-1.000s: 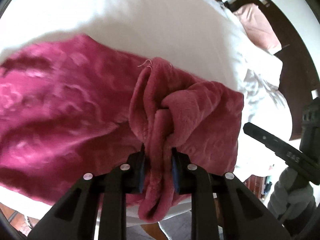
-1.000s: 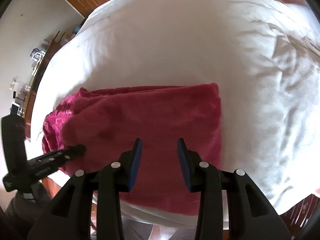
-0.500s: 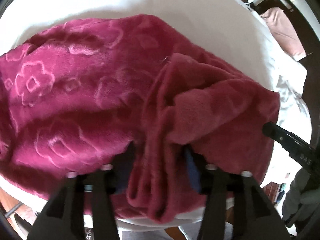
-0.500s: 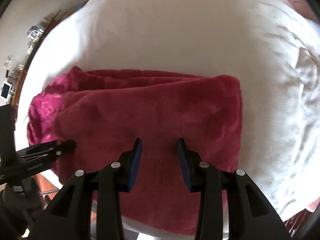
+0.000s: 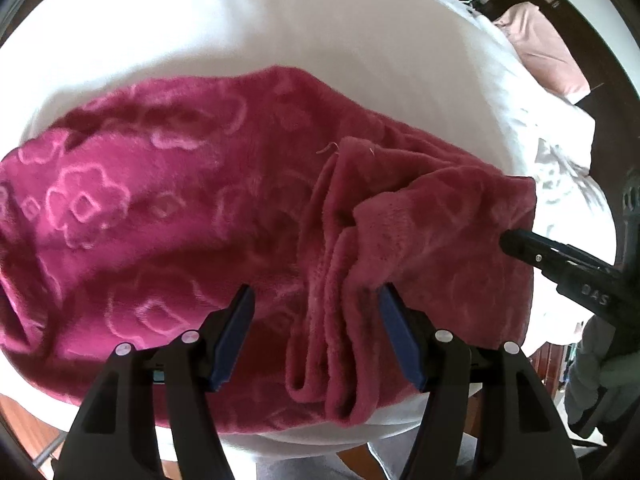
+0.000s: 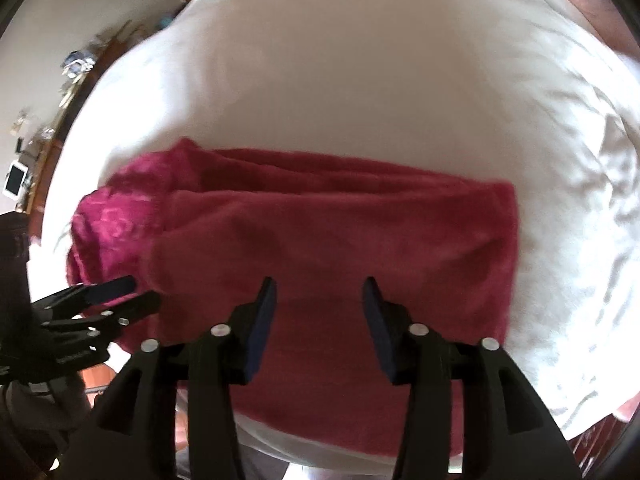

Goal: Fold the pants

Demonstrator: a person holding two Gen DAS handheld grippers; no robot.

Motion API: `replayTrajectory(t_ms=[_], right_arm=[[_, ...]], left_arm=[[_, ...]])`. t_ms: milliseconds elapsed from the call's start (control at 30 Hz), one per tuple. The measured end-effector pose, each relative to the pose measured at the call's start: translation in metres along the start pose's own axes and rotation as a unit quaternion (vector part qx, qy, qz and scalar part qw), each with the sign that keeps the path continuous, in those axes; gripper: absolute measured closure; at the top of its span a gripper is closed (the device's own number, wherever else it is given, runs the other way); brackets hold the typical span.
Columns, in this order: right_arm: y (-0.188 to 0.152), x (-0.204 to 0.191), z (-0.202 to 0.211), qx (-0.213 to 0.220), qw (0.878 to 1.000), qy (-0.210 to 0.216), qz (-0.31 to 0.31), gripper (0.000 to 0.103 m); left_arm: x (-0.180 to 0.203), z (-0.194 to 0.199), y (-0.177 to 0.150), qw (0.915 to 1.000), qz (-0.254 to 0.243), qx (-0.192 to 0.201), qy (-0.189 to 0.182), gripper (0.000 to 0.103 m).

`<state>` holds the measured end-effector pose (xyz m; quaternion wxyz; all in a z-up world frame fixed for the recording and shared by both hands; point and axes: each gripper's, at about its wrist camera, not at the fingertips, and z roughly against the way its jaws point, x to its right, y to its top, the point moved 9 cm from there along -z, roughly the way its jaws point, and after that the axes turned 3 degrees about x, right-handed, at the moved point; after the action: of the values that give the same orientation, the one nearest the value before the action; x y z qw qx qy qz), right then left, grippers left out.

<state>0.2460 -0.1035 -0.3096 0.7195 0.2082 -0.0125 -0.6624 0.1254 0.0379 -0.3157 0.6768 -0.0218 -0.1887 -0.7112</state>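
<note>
Crimson fleece pants (image 5: pixel 168 216) with a pale flower print lie folded on the white bed (image 5: pixel 280 32). My left gripper (image 5: pixel 316 300) hangs over a bunched ridge of the fabric (image 5: pixel 336 280); its jaws are opening and the ridge lies loose between them, the right pad still against it. In the right wrist view the pants (image 6: pixel 340 240) form a flat rectangle. My right gripper (image 6: pixel 320 292) hovers above their near half, jaws opening, nothing between them. Each gripper shows in the other's view: the right one (image 5: pixel 560 264) at the pants' right edge, the left one (image 6: pixel 108 300) at their left end.
The bed's near edge runs just below both grippers, with wooden floor (image 5: pixel 24 412) beyond it. A pink pillow (image 5: pixel 540 44) lies by a dark headboard at far right. A cluttered wooden sideboard (image 6: pixel 52 120) lines the wall at the left. Rumpled white bedding (image 6: pixel 580 200) spreads right of the pants.
My left gripper has let go of the bunched fabric and its jaws have spread wide. The right gripper's jaws have widened a little and both views have shifted across the pants.
</note>
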Motion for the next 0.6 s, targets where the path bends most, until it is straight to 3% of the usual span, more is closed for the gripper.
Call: replayTrajectory(t_ms=[167, 333, 600], right_arm=[[0.008, -0.048, -0.009, -0.001, 0.999, 0.031, 0.038, 0.056], [0.003, -0.075, -0.035, -0.024, 0.997, 0.033, 0.061, 0.056], [0.006, -0.074, -0.071, -0.043, 0.997, 0.002, 0.056, 0.056]], left_arm=[[-0.038, 0.017, -0.003, 0.9995, 0.025, 0.012, 0.012, 0.038], [-0.097, 0.042, -0.002, 0.9944, 0.086, 0.042, 0.044, 0.038], [-0.213, 0.093, -0.020, 0.9703, 0.196, 0.093, 0.106, 0.038]])
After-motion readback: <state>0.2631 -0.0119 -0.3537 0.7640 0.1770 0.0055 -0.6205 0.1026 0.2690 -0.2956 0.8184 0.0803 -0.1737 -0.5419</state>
